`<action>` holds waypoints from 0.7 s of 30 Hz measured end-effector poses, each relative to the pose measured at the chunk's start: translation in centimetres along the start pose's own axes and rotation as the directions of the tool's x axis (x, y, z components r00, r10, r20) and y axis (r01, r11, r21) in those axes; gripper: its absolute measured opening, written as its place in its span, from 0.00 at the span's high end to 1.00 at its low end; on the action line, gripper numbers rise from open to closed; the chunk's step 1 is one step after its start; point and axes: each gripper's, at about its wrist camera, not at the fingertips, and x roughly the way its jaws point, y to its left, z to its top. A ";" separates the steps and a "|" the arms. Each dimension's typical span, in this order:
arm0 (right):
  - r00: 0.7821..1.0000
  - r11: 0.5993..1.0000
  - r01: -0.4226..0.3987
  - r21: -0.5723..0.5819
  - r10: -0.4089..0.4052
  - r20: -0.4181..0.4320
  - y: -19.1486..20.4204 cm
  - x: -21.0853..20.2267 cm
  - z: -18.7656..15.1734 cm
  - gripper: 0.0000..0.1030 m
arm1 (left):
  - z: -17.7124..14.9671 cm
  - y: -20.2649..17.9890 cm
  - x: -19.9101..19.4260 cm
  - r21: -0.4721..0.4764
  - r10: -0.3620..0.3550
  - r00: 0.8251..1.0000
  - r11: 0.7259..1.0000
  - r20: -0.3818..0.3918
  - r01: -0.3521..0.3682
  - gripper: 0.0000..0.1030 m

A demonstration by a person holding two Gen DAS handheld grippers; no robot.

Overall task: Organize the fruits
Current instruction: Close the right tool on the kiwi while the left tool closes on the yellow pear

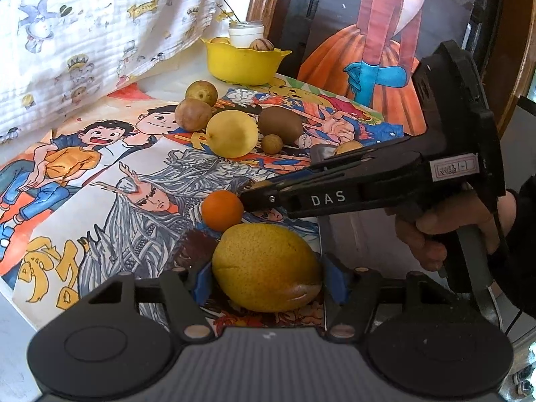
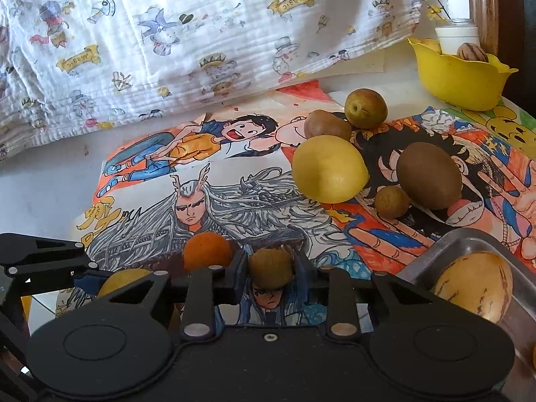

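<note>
Left tool (image 1: 268,279) jaws half spread, right tool (image 2: 270,268) jaws clamped, both angled downward

In my left gripper (image 1: 266,283), black with blue pads (image 1: 336,281), sits a yellow speckled pear (image 1: 264,268) with a brown patch at its base, and just past it lies a plain orange fruit (image 1: 222,210). My right gripper (image 2: 269,269), also black with blue pads, holds a small olive-brown fruit (image 2: 270,267), beside a grey metal tray (image 2: 469,244) carrying a pale yellow melon (image 2: 477,289) with thin dark stripes. Farther off I see a smooth yellow fruit (image 2: 330,172), a brown kiwi (image 2: 428,176), a bright yellow bowl (image 2: 462,77), coloured cartoon drawings (image 2: 234,197) in orange, blue and grey, and a white cloth (image 2: 201,40) printed with small cartoon figures.
</note>
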 end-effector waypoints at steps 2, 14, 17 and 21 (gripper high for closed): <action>1.000 1.000 0.000 0.009 0.000 0.007 0.0 -0.3 -0.2 0.69 | 0.0 0.0 0.0 -0.011 0.006 1.000 1.000 0.000 -0.006 0.34; 0.994 0.997 0.023 0.077 -0.031 0.107 -0.5 -4.5 -0.8 0.69 | 1.1 -0.2 -1.0 -0.045 0.038 0.999 0.998 0.032 -0.036 0.34; 0.989 0.995 0.043 0.091 -0.056 0.140 -0.7 -6.4 -1.3 0.69 | 1.6 -0.5 -1.3 -0.041 0.037 0.998 0.999 0.047 -0.035 0.34; 0.976 0.988 0.089 0.127 -0.112 0.188 -1.4 -9.5 -2.2 0.69 | 2.2 -1.3 -1.5 -0.029 0.026 0.998 0.999 0.060 -0.024 0.34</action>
